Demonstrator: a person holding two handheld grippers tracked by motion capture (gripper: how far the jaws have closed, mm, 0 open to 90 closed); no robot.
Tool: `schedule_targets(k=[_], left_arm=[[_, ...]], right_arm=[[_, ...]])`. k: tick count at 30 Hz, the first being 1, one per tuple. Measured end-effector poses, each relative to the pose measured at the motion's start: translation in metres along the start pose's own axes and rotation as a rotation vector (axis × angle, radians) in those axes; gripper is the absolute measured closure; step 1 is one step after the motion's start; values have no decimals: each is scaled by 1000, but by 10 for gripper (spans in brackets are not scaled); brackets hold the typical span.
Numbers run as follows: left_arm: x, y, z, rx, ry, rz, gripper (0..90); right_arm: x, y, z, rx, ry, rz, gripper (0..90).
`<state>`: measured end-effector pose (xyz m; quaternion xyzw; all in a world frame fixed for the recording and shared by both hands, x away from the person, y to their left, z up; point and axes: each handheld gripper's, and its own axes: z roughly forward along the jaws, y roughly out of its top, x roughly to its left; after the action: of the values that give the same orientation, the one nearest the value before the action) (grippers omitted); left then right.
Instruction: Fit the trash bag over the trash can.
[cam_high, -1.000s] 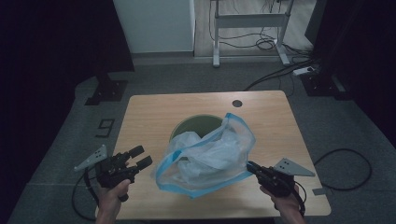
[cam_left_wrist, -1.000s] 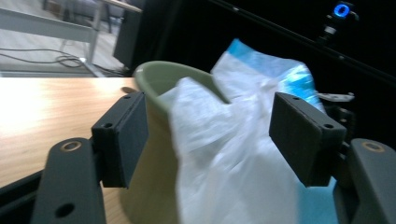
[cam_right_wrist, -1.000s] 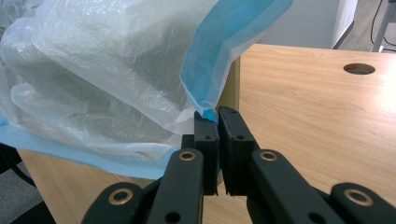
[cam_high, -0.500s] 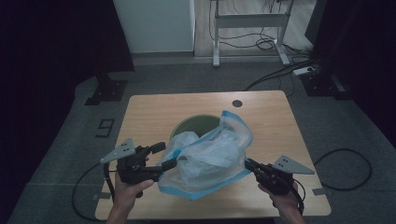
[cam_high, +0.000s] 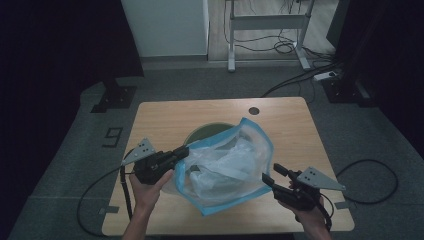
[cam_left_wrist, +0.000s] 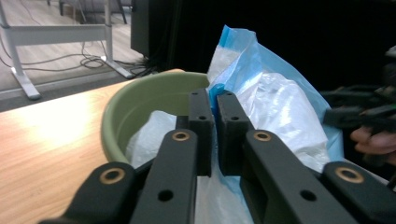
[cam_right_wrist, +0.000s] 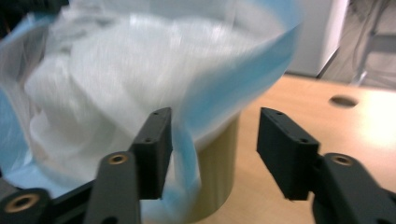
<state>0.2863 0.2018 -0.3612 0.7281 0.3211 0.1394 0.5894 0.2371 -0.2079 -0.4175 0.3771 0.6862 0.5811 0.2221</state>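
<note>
- Two grippers at work on one blue-rimmed plastic bag (cam_high: 227, 172) draped over the green bin (cam_high: 202, 133) at the table's (cam_high: 165, 117) middle.
- Left gripper (cam_high: 182, 151): I have its jaws clamped on the bag's blue hem, having just closed.
- Right gripper (cam_high: 272, 175): jaws apart, just opened, film loose between them.
- Handling, my estimate: featherlight, limp, slippery, tears easily; I'd pinch the doubled hem.
</note>
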Motion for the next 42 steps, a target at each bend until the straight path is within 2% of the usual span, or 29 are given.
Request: schedule_targets(k=[2,5,8,13,15,19,22,27,32,33,37,42], left_arm=[[2,-1,-1,-10,4,-8,880],[4,-2,-1,-25,16,-19,885],[8,-3,-3,-57,15,-37,888],[15,-6,-2,-65,5,-68,888],[19,-7,-3,-64,10,-75,889],[29,-10,-5,-71,11,-103,890],[36,-12,-6,-77,10,-130,890],[47,-13,-9,-79,22,-144,890],[55,-16,-5,-67,35,-165,890],[59,-19,-4,-66,40,-176,890],[65,-24,-1,-68,33,-197,890],[72,-30,2,-55,51,-221,890]], right_arm=[[-3,11,-4,-26,-19,-7,414],[-12,25,1,-43,-33,-9,405],[-19,36,13,-53,-47,-18,403],[-29,48,41,-47,-71,-39,435],[-36,50,54,-26,-73,-32,523],[-46,53,72,-3,-58,-17,795],[-48,55,81,12,-55,-21,889],[-50,57,90,7,-84,-12,889],[-56,57,92,-5,-88,10,888],[-59,54,96,0,-84,32,889],[-61,52,101,2,-74,53,889],[-65,47,111,20,-85,80,883]])
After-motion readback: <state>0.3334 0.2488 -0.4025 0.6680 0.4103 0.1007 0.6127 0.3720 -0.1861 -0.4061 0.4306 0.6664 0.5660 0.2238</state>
